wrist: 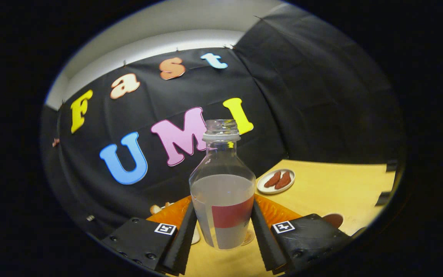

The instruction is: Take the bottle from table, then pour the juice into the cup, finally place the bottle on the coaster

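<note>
Gripping the bottle [222, 192] at its lower body, the hand-held gripper [223, 227] has both fingers [185, 238] pressed against the sides, one at about eight o'clock of the bottle and the other at four o'clock. This bottle is clear plastic, uncapped, with a ribbed open neck at its twelve o'clock, and it stands close to upright between the fingers. A pale, cloudy juice [221, 188] fills it to roughly the shoulder, and a red label [232, 215] wraps the lower half. Whether the bottle's base touches the wooden table [329, 188] or hangs just above it, I cannot tell. Behind the bottle, an orange mat [279, 211] spreads out to both sides, partly hidden by the fingers. At about two o'clock from the bottle, farther back on the table, sits a small white plate [275, 181] carrying two reddish-brown pieces of food. At four o'clock, just past the right finger's mount, a cup [333, 219] with a dark inside peeks out.
</note>
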`<state>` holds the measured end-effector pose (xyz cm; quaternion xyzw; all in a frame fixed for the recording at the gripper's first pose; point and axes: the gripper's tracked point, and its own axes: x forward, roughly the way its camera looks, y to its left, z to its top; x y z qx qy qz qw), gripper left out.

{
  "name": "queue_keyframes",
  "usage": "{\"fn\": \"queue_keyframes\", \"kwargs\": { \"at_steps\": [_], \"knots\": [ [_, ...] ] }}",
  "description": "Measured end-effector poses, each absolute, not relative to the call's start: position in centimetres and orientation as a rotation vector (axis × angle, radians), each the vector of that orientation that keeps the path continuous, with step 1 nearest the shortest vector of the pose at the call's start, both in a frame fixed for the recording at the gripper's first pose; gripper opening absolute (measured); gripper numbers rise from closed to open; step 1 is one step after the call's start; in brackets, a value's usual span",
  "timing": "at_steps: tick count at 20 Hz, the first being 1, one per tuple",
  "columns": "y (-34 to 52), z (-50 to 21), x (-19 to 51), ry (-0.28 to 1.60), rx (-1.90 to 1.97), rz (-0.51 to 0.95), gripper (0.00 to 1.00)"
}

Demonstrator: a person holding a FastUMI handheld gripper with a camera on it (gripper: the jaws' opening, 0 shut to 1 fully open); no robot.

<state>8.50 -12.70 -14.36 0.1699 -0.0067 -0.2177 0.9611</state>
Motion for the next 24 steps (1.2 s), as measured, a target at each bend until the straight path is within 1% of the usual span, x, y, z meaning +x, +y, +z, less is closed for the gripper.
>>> {"fn": "queue_keyframes", "kwargs": {
  "at_steps": [3,5,10,14,19,24],
  "knots": [
    [-11.7,-14.1,11.4,-0.024,0.175,-0.443,0.75],
    [-11.8,-16.3,14.4,0.01,0.133,-0.446,0.75],
    [-11.5,-22.1,17.9,0.073,0.08,-0.468,0.75],
    [-11.4,-25.8,19.8,0.084,0.056,-0.488,0.75],
    [-11.4,-30.6,21.7,0.142,0.06,-0.503,0.76],
    [-11.3,-32.7,22.4,0.163,0.049,-0.514,0.76]
  ]
}}
